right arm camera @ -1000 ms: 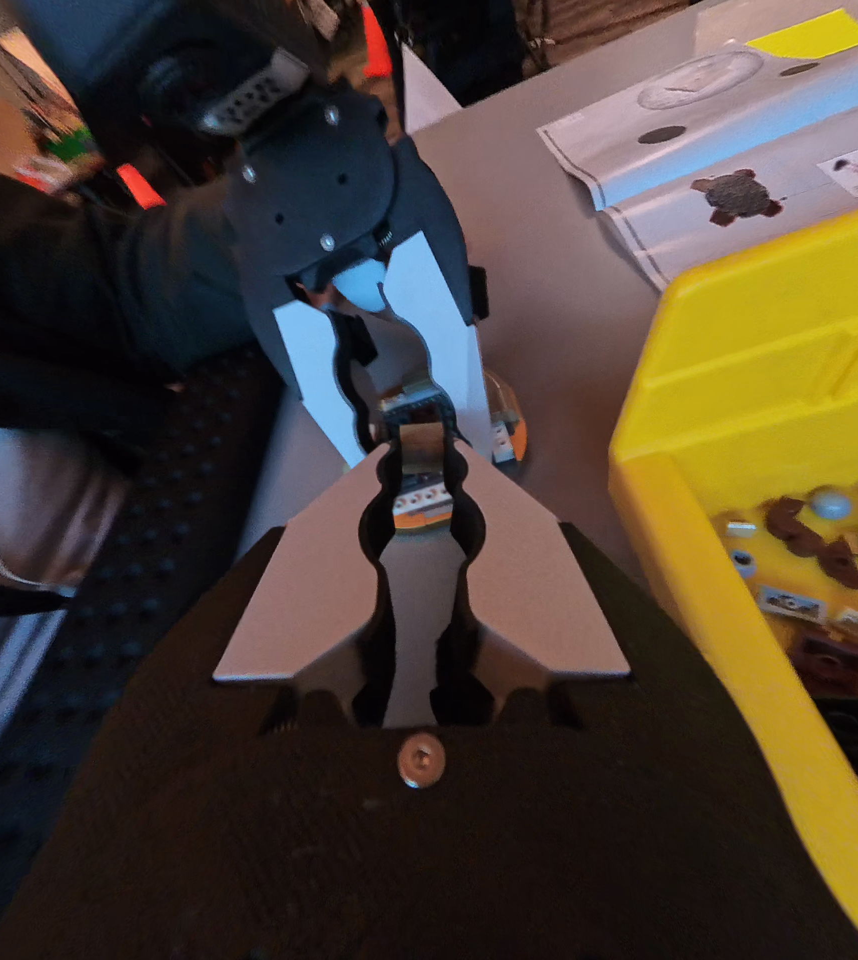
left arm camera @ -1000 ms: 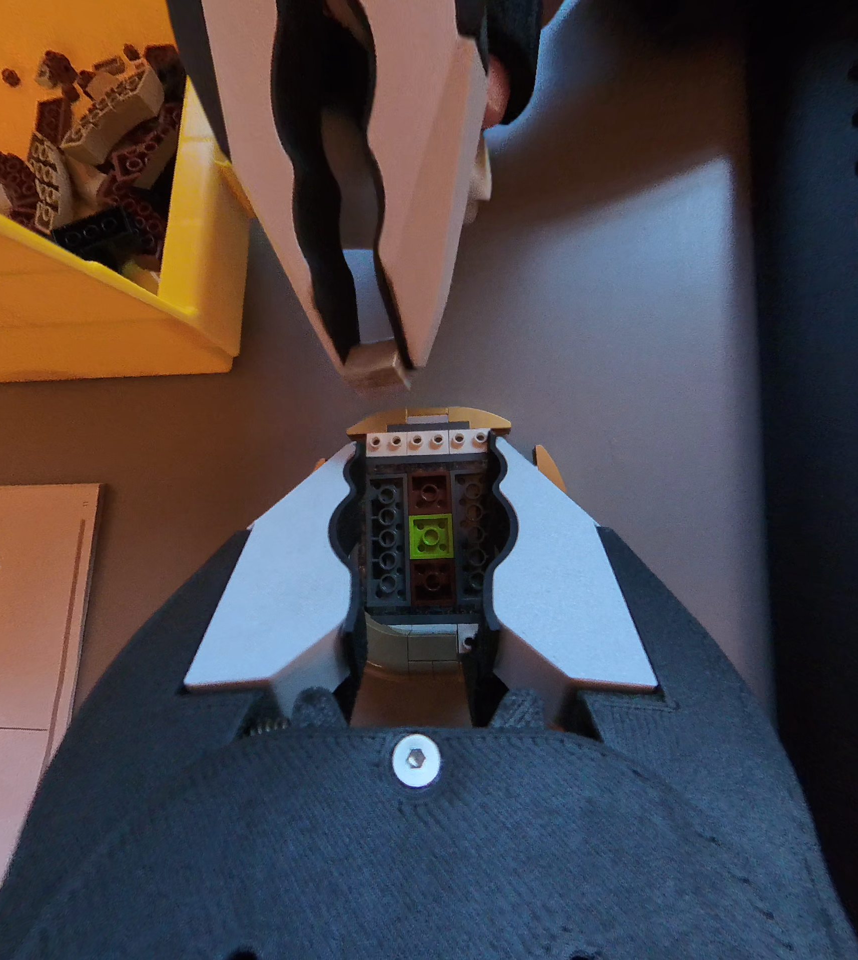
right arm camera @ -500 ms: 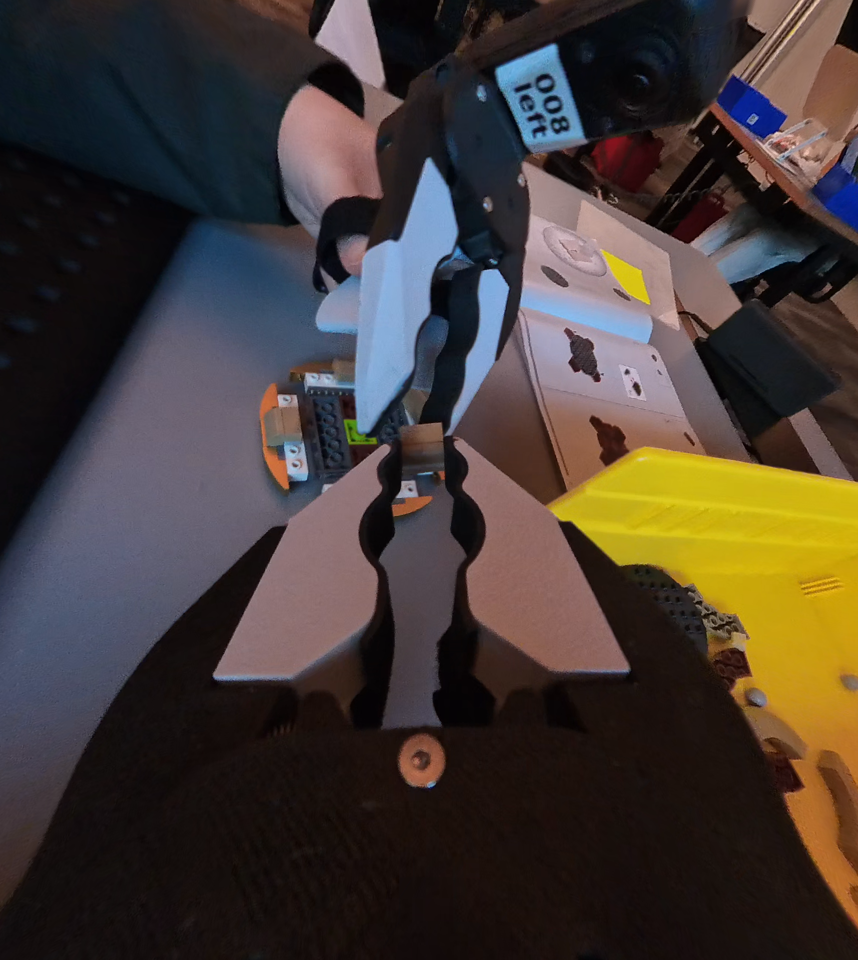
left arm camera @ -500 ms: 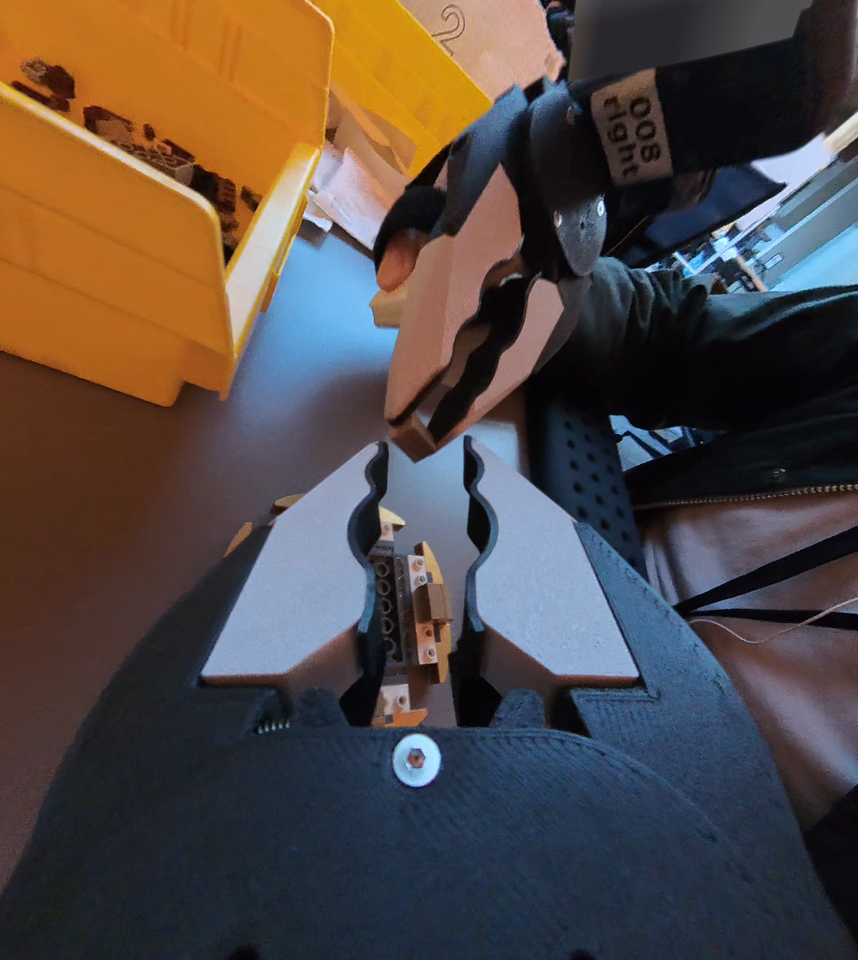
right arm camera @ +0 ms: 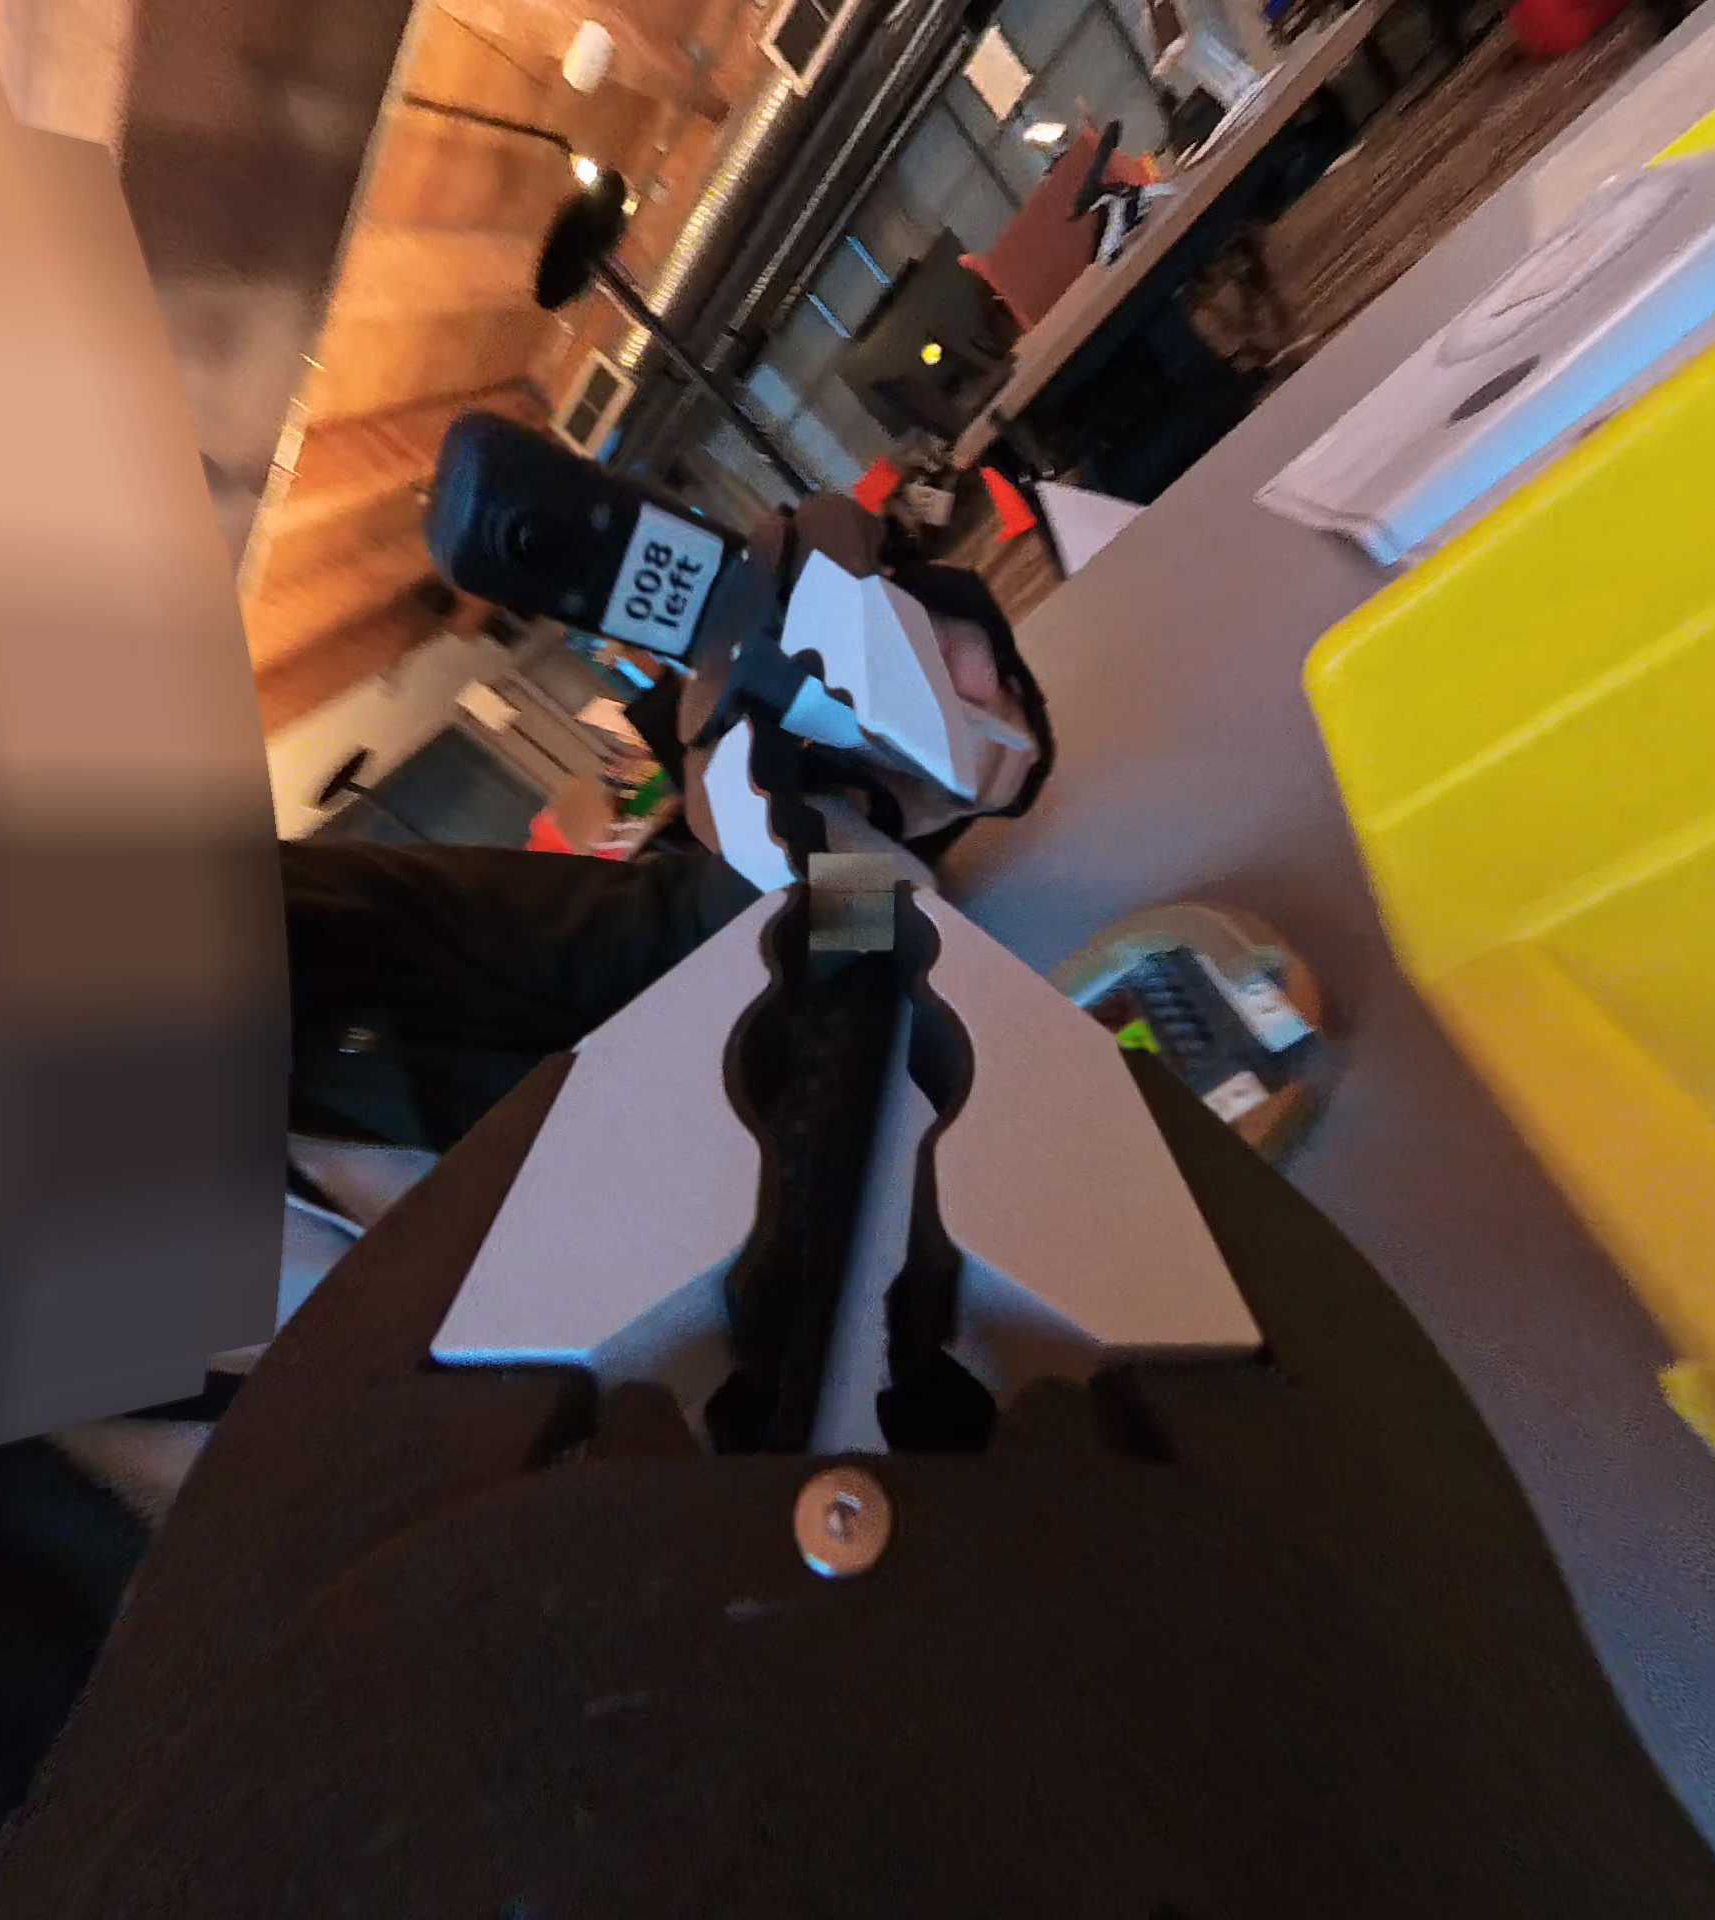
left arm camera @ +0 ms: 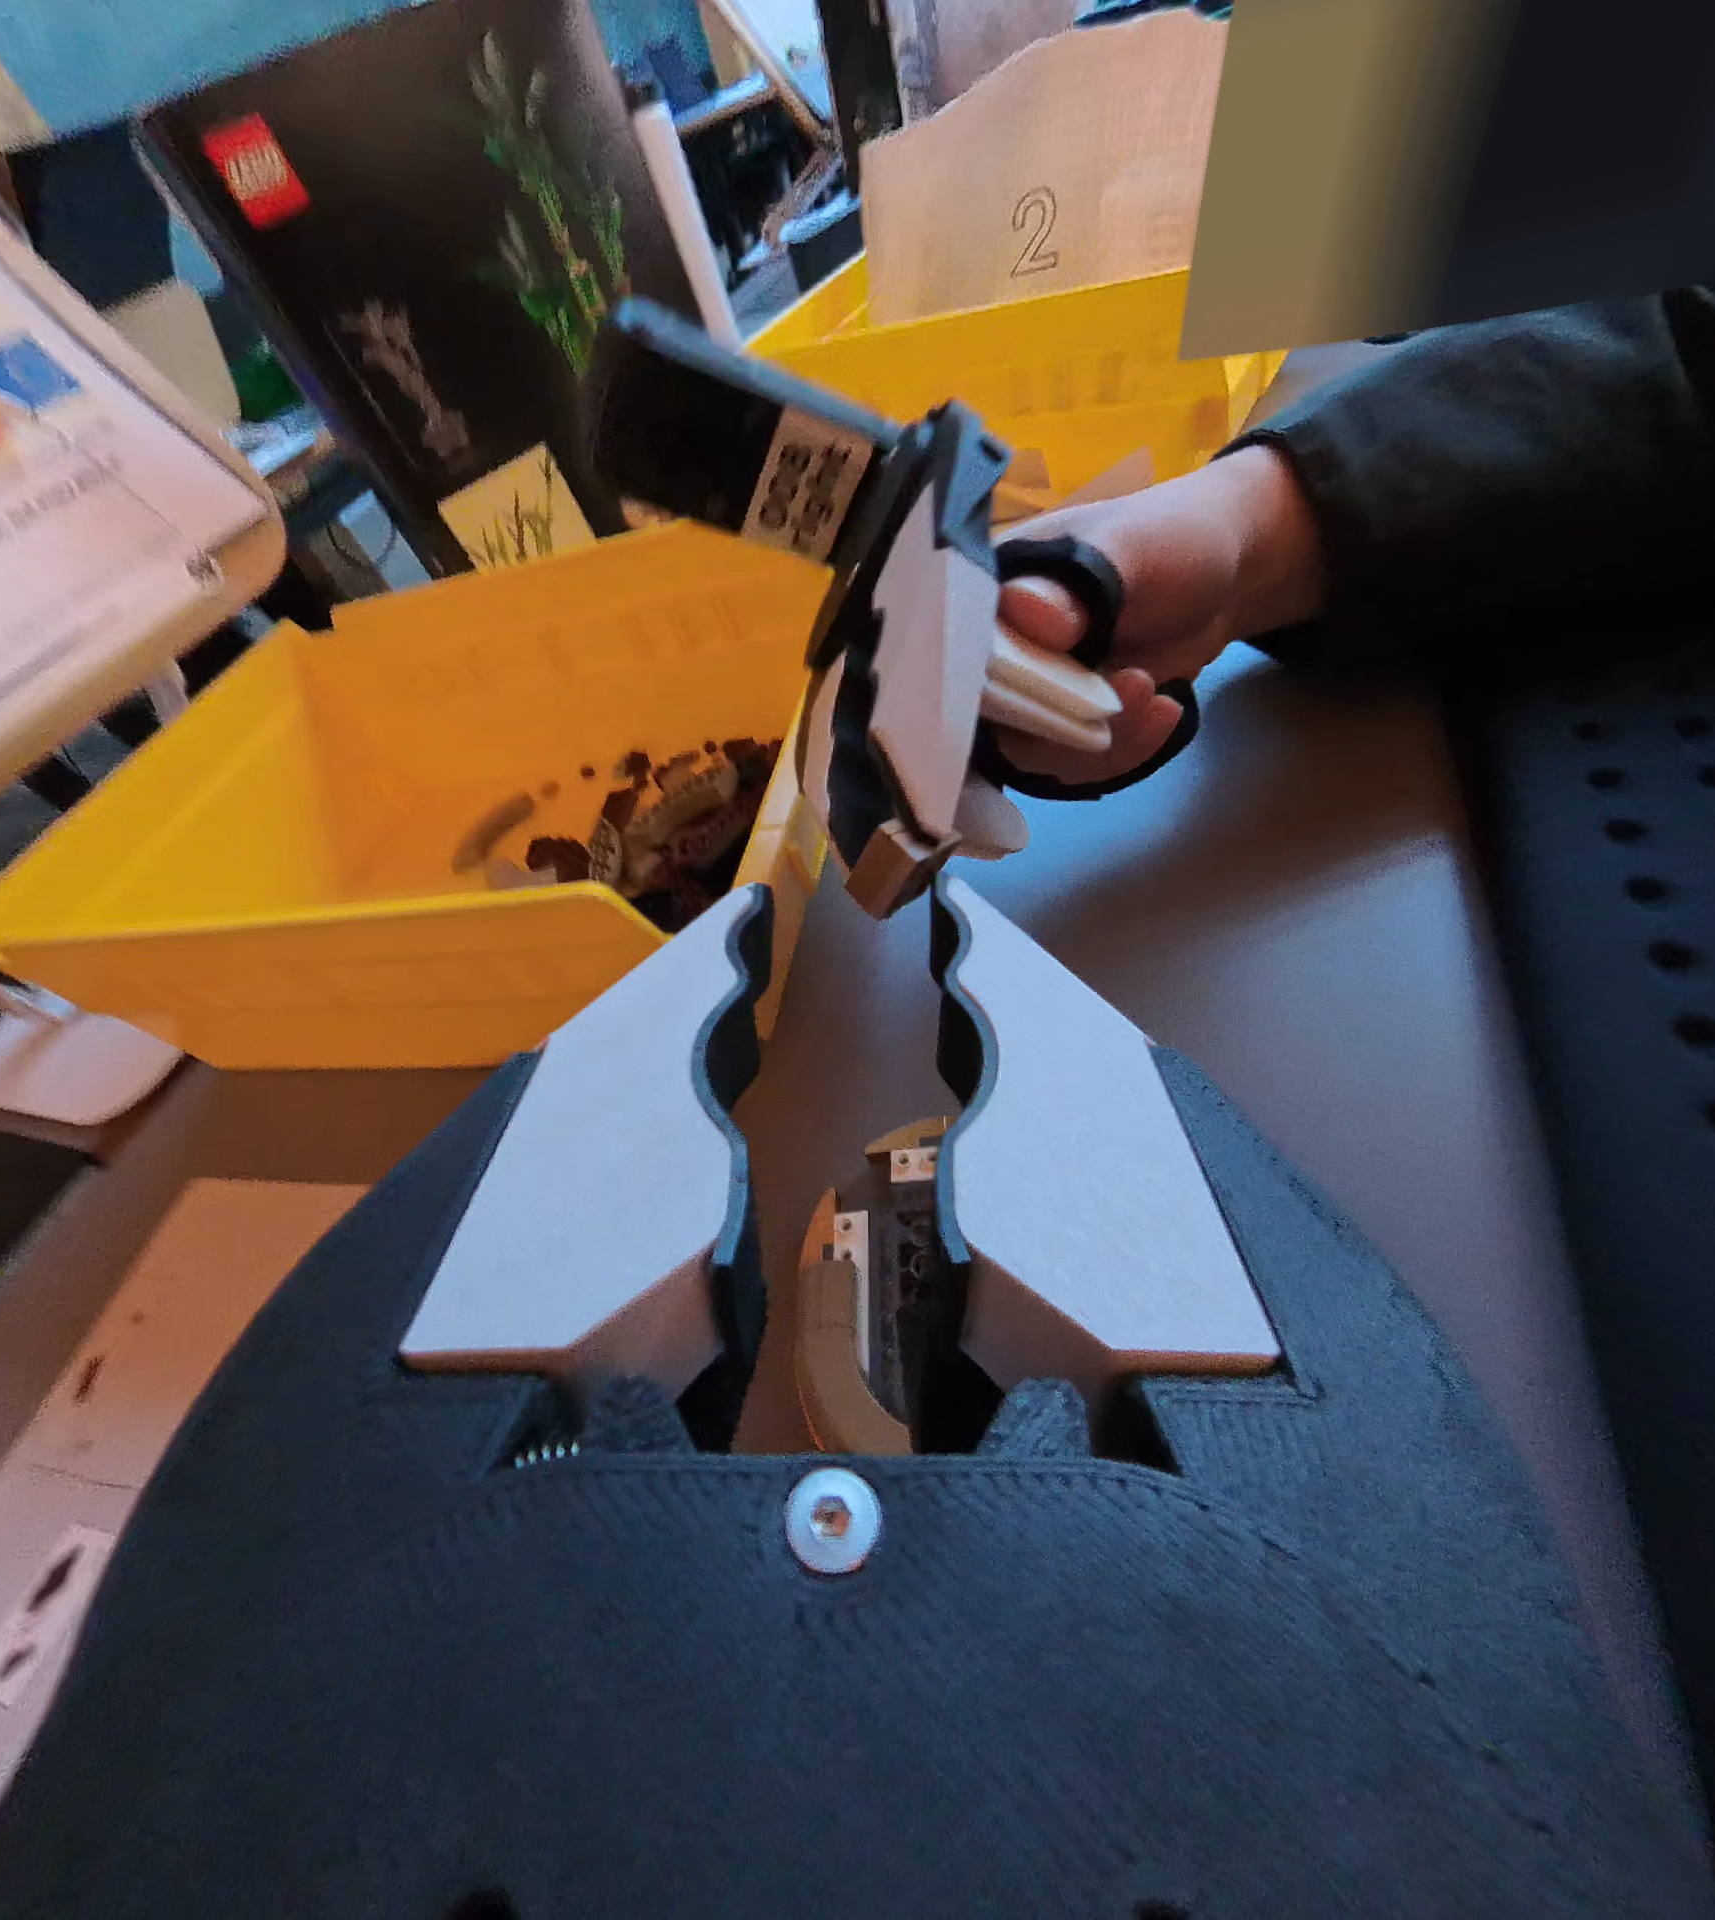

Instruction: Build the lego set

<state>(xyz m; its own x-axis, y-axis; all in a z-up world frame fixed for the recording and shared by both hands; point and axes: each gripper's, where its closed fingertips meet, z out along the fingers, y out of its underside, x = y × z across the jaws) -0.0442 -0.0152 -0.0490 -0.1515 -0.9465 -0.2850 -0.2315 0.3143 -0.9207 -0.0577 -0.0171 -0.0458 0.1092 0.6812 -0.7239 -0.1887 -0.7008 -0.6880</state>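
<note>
The round lego build (right arm camera: 1196, 1023), with a tan rim and dark grey studs, lies on the grey table. In the left wrist view it shows low between my fingers (left arm camera: 884, 1278). My left gripper (left arm camera: 848, 914) is open and empty, raised above the build; it also shows in the right wrist view (right arm camera: 863, 821). My right gripper (right arm camera: 851, 894) is shut on a small tan brick (right arm camera: 851, 904). It hangs just beyond the left fingertips in the left wrist view (left arm camera: 894, 821), with the tan brick (left arm camera: 894, 862) at its tip.
A yellow bin (left arm camera: 313, 966) with several loose bricks stands at the left, also in the right wrist view (right arm camera: 1611, 831). A second yellow bin (left arm camera: 1019, 343) and a dark set box (left arm camera: 396, 312) stand behind. An instruction booklet (left arm camera: 157, 1299) lies left; a black perforated mat (left arm camera: 1663, 935) lies right.
Both grippers have risen and tilted up away from the build. The left gripper no longer brackets the build, which stays on the table. The right gripper still holds the tan brick.
</note>
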